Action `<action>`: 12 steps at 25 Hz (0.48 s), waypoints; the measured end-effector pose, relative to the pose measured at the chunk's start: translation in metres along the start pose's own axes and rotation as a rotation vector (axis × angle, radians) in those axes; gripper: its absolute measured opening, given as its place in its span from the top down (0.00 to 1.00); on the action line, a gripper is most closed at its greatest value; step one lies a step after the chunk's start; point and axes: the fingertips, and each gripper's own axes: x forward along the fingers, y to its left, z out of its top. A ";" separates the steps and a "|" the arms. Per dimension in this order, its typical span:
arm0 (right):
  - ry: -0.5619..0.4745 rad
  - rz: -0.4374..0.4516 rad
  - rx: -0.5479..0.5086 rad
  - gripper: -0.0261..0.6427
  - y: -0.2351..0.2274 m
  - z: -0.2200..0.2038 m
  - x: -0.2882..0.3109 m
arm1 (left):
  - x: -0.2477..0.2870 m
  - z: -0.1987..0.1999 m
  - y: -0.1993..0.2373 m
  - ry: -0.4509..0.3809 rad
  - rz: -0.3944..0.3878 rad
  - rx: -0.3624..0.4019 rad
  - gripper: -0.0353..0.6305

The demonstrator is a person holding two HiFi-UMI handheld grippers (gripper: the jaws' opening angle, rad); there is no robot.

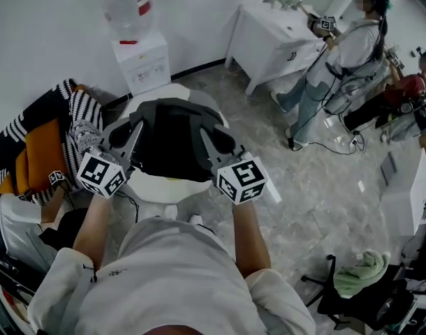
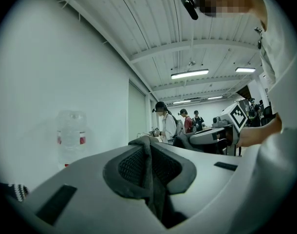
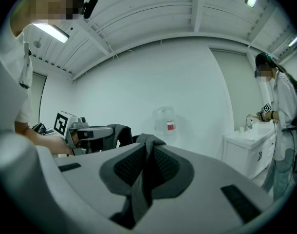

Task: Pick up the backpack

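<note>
In the head view the dark grey backpack (image 1: 172, 139) hangs between my two grippers, above a round white table (image 1: 164, 187). My left gripper (image 1: 131, 137) is shut on the left shoulder strap. In the left gripper view that dark strap (image 2: 149, 179) is pinched upright between the padded jaws. My right gripper (image 1: 207, 139) is shut on the other strap (image 3: 142, 179), which likewise stands clamped between its jaws. Both grippers point level and away from me, side by side. Most of the bag's body is hidden in the two gripper views.
A water dispenser (image 1: 140, 58) with a bottle stands by the far wall. To its right is a white sink cabinet (image 1: 276, 37), with a person (image 1: 346, 47) at it. Striped and orange cloth (image 1: 59, 128) lies at the left, and a chair with a green cloth (image 1: 360, 274) at the lower right.
</note>
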 end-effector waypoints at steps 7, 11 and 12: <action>-0.007 -0.020 -0.007 0.90 -0.004 0.005 0.008 | 0.006 0.002 0.007 -0.031 0.023 0.004 0.90; -0.014 -0.028 -0.009 0.90 -0.007 0.009 0.015 | 0.013 0.004 0.014 -0.044 0.025 0.006 0.90; -0.015 -0.028 -0.008 0.90 -0.008 0.010 0.016 | 0.014 0.005 0.015 -0.045 0.026 0.007 0.90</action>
